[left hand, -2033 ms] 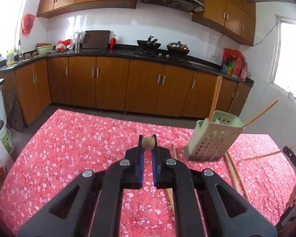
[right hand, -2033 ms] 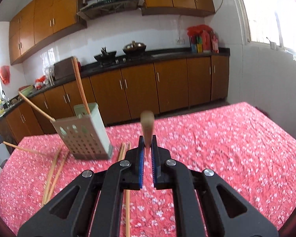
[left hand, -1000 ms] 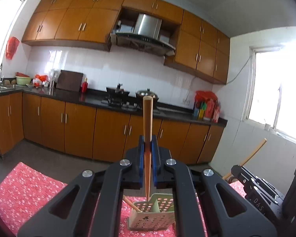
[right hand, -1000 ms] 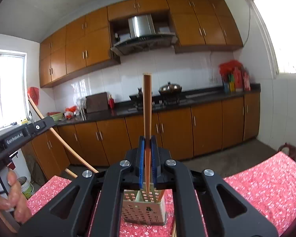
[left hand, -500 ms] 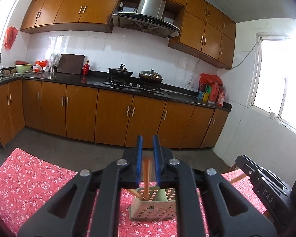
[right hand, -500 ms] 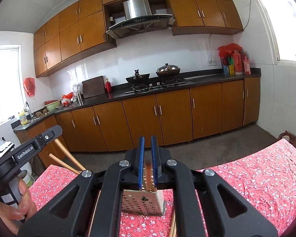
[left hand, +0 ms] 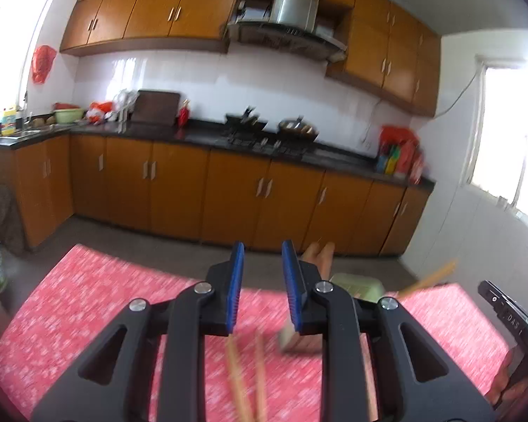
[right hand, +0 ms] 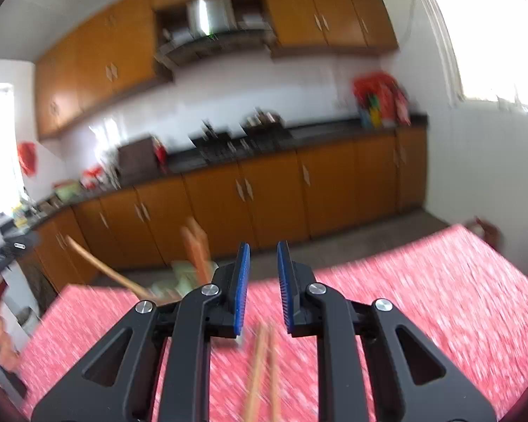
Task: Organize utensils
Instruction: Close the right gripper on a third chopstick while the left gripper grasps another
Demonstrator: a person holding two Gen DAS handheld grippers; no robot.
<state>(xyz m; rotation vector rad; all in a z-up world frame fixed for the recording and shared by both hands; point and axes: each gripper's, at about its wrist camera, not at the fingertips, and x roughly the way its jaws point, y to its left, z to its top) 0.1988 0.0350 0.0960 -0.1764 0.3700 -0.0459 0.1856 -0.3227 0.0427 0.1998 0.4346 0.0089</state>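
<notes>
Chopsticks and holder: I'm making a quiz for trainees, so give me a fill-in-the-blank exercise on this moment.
1. The tablecloth is ____ with small white flowers.
2. Between the blue pads of the left gripper, now opening, there is ____.
3. The green chopstick holder stands on the ____.
4. Loose chopsticks lie on the cloth ____ the right gripper.

Missing words: red; nothing; table; below

A red floral cloth table cover [left hand: 98, 281] looks soft and matt. Pale wooden chopsticks [right hand: 264, 365] lie on it, and a light green perforated plastic utensil holder [left hand: 357, 283] stands there. Glossy orange-brown wooden cabinets [left hand: 179, 190] carry a polished black countertop [left hand: 207, 137].
</notes>
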